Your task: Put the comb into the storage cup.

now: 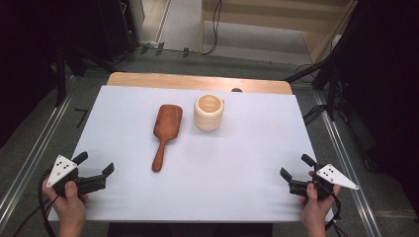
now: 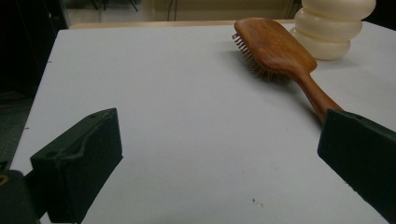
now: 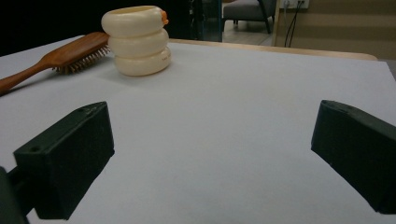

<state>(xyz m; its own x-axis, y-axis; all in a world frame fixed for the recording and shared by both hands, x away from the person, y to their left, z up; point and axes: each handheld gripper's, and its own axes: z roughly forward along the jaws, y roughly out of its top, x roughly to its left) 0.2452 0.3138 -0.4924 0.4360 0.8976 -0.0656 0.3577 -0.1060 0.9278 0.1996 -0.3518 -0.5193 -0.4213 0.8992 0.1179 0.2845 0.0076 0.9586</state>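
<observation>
- Wooden hairbrush [image 1: 165, 132] lies flat on the white table sheet [image 1: 237, 168], bristles down, roughly mid-table and a bit left of centre.
- Paddle head points to the far side, handle runs back toward the person's side, tilted slightly left at the near end.
- In the left gripper view the hairbrush [image 2: 280, 51] shows its bristles under the head's edge; handle end sits behind the right-hand jaw of that view.
- Cream ribbed cup [image 1: 209, 112] stands upright just right of the brush head, close beside it; can't tell if they touch. Three stacked rings in profile, open top.
- In the right gripper view the cup [image 3: 137, 41] has a small orange bit at the rim; brush [image 3: 56, 58] lies to its left.
- Left gripper [image 1: 95, 168] at the near left corner, held in the person's left hand [image 1: 69, 200], jaws spread wide, nothing between them. Well apart from the brush, aimed toward it.
- Right gripper [image 1: 296, 168] at the near right corner in the right hand [image 1: 314, 202], jaws likewise wide apart and holding nothing. Bare sheet ahead of it, cup and brush far off.
- Grey three-cornered plate on top of each gripper, cables trailing off the near edge.
- Wooden table edge [image 1: 197, 81] shows beyond the sheet on the far side.
</observation>
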